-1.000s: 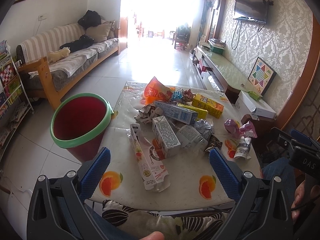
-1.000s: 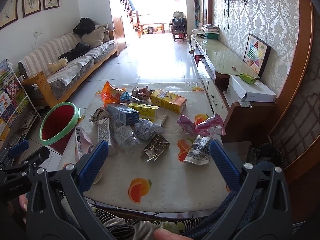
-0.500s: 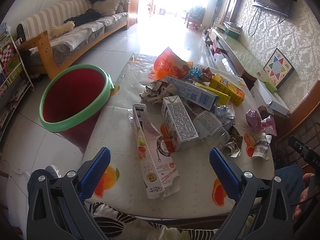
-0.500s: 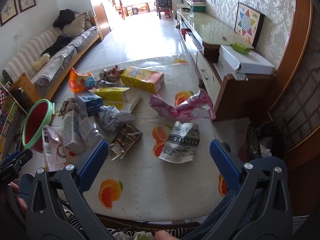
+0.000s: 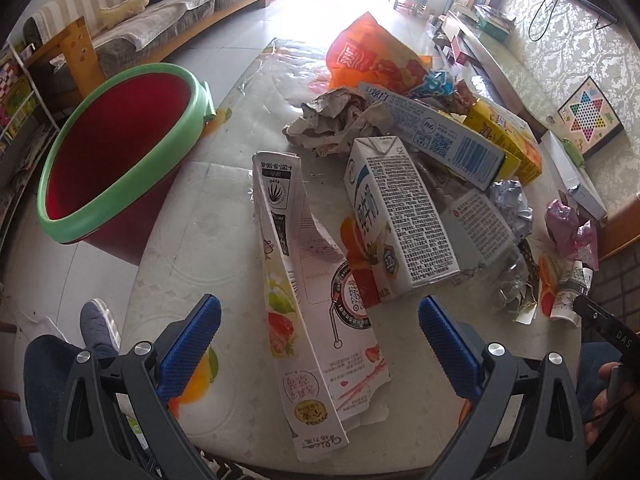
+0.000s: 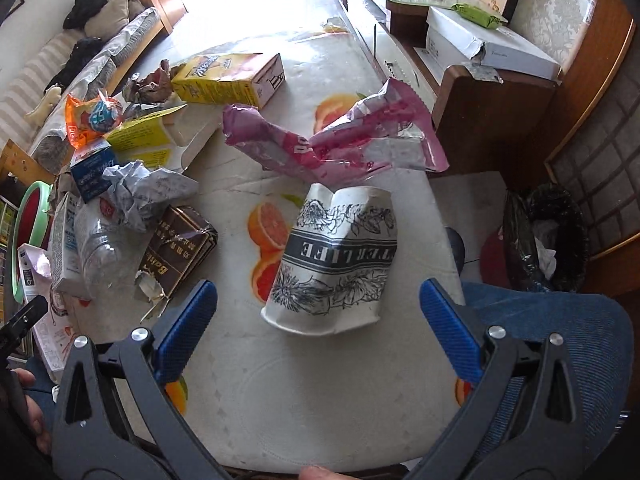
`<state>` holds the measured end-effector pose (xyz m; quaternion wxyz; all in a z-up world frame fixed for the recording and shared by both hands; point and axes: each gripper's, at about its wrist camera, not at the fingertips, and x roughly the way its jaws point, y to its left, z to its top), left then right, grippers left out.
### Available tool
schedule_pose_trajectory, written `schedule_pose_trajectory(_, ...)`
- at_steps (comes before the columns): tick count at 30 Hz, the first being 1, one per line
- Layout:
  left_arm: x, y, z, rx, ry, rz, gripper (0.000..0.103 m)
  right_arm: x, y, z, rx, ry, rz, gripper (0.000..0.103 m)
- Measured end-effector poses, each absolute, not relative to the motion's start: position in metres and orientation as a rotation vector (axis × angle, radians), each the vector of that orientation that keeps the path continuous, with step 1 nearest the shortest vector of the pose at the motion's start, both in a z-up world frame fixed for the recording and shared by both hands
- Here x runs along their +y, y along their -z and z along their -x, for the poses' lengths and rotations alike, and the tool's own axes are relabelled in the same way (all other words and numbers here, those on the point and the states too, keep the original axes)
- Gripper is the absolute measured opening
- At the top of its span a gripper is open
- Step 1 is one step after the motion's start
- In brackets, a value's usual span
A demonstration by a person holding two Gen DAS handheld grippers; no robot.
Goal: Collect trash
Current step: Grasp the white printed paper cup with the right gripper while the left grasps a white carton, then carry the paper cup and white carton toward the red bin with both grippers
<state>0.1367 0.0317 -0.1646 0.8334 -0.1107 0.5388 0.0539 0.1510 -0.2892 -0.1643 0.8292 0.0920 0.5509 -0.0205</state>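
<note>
The right gripper (image 6: 318, 312), jaws spread and empty, has the crushed cup (image 6: 332, 258) just ahead between its fingers, long axis pointing away.

left wrist: low over the table's (image 5: 224, 208) near-left edge, faces the far doorway, close on a flattened carton (image 5: 296, 312) | right wrist: near-right edge, close on a crushed cup (image 6: 332, 260) | shared: litter pile, red bin (image 5: 116, 152)

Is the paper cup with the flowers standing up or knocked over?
Knocked over. The paper cup lies on its side on the table, squashed, its rim toward the camera.
</note>
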Motion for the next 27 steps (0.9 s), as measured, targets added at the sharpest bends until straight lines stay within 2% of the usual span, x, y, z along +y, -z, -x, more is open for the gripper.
schedule_pose_trajectory(9, 0.041, 0.188, -0.156, 1.184, -0.129, 0.295, 0.093, -0.283, 0.185, -0.169, 1.211, 0.051, -0.184, 0.097)
schedule_pose_trajectory(11, 0.043, 0.192, -0.158, 1.194, -0.134, 0.3, 0.087, -0.284, 0.188, -0.171, 1.221, 0.052, -0.19, 0.094)
schedule_pose_trajectory(13, 0.042, 0.195, -0.158, 1.197, -0.129, 0.309, 0.082, -0.284, 0.193, -0.174, 1.237, 0.053, -0.195, 0.088)
schedule_pose_trajectory(15, 0.041, 0.198, -0.157, 1.208, -0.136, 0.298, 0.062, -0.282, 0.193, -0.175, 1.236, 0.051, -0.179, 0.075)
schedule_pose_trajectory(17, 0.04, 0.201, -0.156, 1.208, -0.12, 0.32, 0.057, -0.279, 0.193, -0.176, 1.227, 0.044, -0.156, 0.067)
schedule_pose_trajectory(18, 0.039, 0.201, -0.155, 1.206, -0.121, 0.316, 0.057, -0.276, 0.192, -0.176, 1.224, 0.044, -0.14, 0.061)
schedule_pose_trajectory(27, 0.04, 0.19, -0.146, 1.161, -0.097, 0.294, 0.054, -0.267, 0.185, -0.169, 1.203, 0.01, -0.125, 0.059)
